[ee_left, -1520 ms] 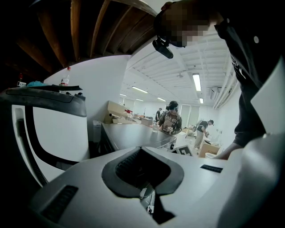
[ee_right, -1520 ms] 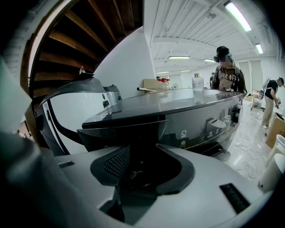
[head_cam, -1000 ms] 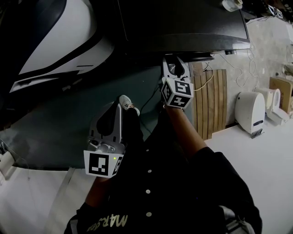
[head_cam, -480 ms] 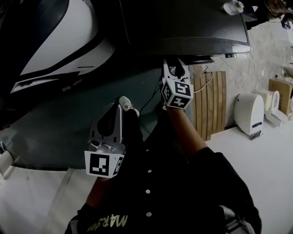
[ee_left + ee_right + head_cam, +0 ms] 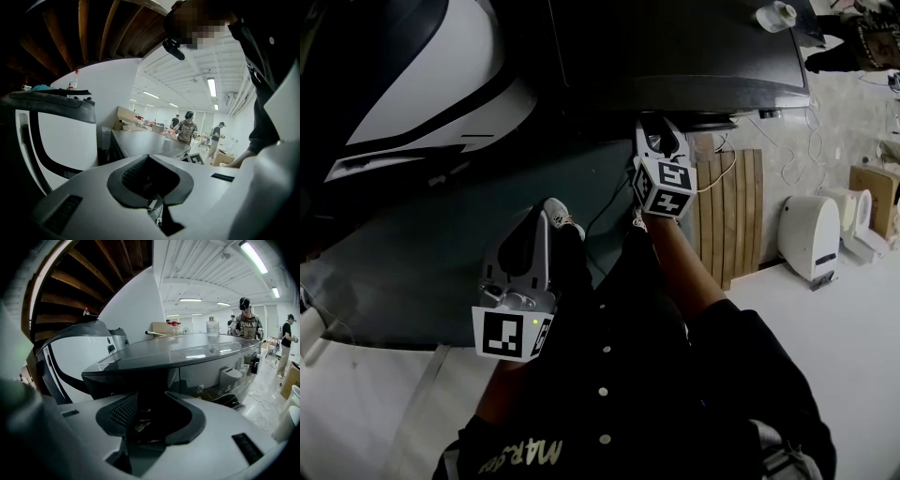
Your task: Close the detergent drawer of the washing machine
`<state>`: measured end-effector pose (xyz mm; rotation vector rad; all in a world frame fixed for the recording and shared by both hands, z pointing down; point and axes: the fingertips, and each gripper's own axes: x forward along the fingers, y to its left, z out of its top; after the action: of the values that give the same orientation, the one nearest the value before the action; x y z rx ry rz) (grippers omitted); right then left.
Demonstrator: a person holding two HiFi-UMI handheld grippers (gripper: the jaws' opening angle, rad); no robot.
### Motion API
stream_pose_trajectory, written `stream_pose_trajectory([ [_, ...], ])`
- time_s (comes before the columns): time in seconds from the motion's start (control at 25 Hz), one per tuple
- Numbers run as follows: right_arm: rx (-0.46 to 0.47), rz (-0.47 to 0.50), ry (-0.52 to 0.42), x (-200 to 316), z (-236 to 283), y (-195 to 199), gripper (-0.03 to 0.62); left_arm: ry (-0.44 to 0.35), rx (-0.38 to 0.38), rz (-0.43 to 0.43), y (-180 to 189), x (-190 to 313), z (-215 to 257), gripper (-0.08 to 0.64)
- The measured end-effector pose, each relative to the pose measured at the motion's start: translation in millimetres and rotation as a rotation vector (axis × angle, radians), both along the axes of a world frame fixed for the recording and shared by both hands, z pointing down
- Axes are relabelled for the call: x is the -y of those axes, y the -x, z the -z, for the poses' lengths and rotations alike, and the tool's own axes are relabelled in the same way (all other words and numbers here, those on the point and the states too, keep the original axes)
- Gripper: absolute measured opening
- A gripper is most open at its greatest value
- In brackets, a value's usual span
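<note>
The dark grey washing machine (image 5: 675,56) fills the top of the head view. In the right gripper view its lid and front panel (image 5: 187,350) loom close ahead. The darker left section of that front, the detergent drawer face (image 5: 140,378), looks about level with the panel beside it. My right gripper (image 5: 661,131) is shut, with its tips (image 5: 150,404) right at this dark face; contact is hidden. My left gripper (image 5: 525,239) hangs lower and farther back, over the dark floor, shut on nothing (image 5: 150,176).
A white and black curved appliance (image 5: 422,84) stands left of the machine. A slatted wooden board (image 5: 736,206), a white device (image 5: 811,230) and cables lie to the right. A bottle (image 5: 213,326) stands on the lid. People (image 5: 247,319) work in the background.
Hardly anything differs. My right gripper has crept a touch toward the machine's front edge, and my left gripper stays where it was.
</note>
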<state>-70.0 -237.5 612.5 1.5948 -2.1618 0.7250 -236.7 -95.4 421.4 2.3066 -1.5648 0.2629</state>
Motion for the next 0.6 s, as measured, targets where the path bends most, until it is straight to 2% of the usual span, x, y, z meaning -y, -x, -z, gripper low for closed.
stream_pose_trajectory([
  [0.12, -0.031, 0.051, -0.014, -2.0, 1.1, -3.5, 0.172, -0.015, 0.008, 0.005, -0.2, -1.6, 7.4, 0.002],
  [0.28, -0.010, 0.137, -0.043, -13.9, 19.0, 2.0, 0.170, -0.036, 0.016, 0.022, 2.1, -1.7, 16.9, 0.002],
  [0.44, -0.031, 0.191, -0.082, -25.0, 40.2, 0.7, 0.169, -0.063, 0.019, 0.030, -0.6, -2.7, 27.1, 0.002],
  [0.6, -0.037, 0.281, -0.125, -37.1, 65.3, 2.3, 0.110, -0.069, 0.034, 0.031, -6.0, -4.8, 31.1, 0.002],
])
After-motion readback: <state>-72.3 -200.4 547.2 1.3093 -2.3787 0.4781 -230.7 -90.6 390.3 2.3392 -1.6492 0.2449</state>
